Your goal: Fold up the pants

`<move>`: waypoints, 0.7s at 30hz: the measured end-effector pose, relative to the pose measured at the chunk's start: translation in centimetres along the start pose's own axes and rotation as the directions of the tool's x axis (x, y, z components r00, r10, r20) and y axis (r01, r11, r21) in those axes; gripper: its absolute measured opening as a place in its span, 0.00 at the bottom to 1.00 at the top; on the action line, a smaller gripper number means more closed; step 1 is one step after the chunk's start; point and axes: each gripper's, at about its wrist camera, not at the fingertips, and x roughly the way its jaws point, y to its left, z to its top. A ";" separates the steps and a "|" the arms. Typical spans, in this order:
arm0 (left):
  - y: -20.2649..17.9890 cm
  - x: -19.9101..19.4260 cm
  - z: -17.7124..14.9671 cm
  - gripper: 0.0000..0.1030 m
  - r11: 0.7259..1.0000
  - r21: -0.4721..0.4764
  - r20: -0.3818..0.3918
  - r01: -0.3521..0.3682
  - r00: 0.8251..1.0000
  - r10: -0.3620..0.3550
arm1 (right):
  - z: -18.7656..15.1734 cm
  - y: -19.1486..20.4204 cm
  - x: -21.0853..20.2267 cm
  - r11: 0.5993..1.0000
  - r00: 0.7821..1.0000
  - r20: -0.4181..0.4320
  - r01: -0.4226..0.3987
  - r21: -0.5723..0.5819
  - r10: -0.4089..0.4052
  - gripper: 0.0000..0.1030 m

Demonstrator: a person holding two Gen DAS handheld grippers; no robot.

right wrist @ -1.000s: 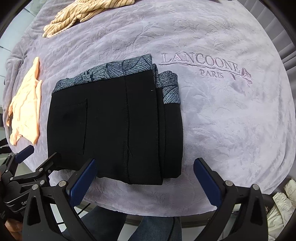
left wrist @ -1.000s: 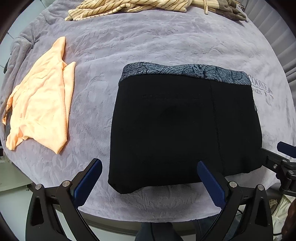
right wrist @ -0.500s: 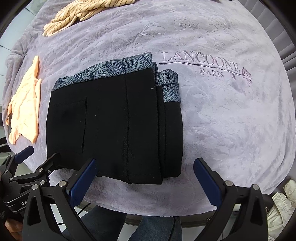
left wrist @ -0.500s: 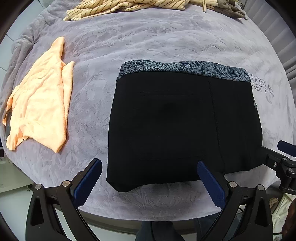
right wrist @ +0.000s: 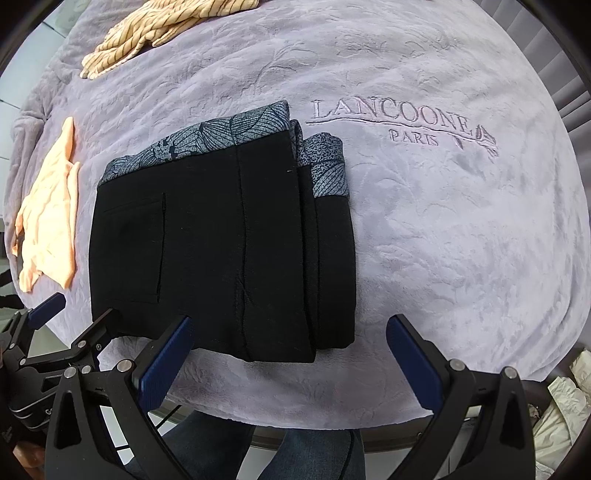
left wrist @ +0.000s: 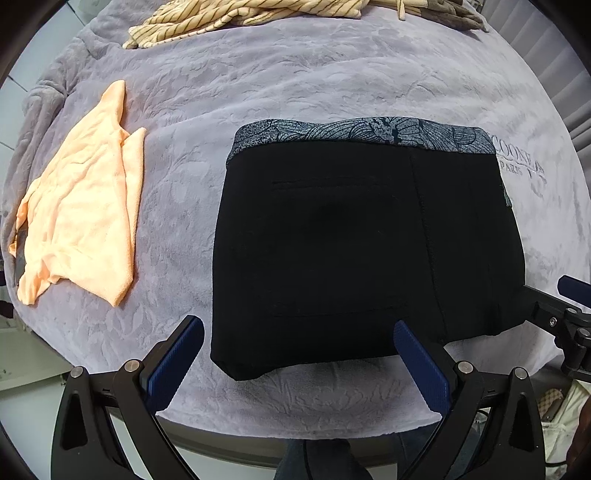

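I have my left gripper point(left wrist: 297, 356) spread wide and empty at the bottom of its frame, straddling the near edge of the black pants point(left wrist: 362, 243). My right gripper point(right wrist: 288, 356) is equally wide and empty, low in its view. The pants sit mid-frame as a compact folded stack, patterned waistband point(right wrist: 207, 134) toward the top, which reads to me as finished. An orange cloth point(left wrist: 79, 214) lies at the left on the grey blanket point(right wrist: 461, 229).

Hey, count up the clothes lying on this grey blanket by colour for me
Black with patterned blue-grey waistband, the folded pants: 1
Peach-orange garment: 1
Cream with dark stripes, garment at the far edge: 1
Total: 3, not counting the brownish fabric partly cut off at the top.
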 end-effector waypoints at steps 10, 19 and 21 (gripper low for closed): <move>-0.1 0.1 0.0 1.00 1.000 -0.002 -0.001 0.000 1.000 0.000 | 0.0 -0.4 0.0 1.000 1.000 -0.001 0.003 0.000 -0.003 1.00; -0.3 0.3 -0.1 1.00 1.000 -0.005 -0.005 -0.002 1.000 0.002 | 0.0 -0.4 0.1 1.000 1.000 -0.002 0.003 -0.001 -0.003 1.00; -0.4 0.3 -0.1 1.00 1.000 -0.006 -0.007 -0.002 1.000 0.002 | 0.0 -0.4 0.1 1.000 1.000 -0.003 0.004 -0.001 -0.004 1.00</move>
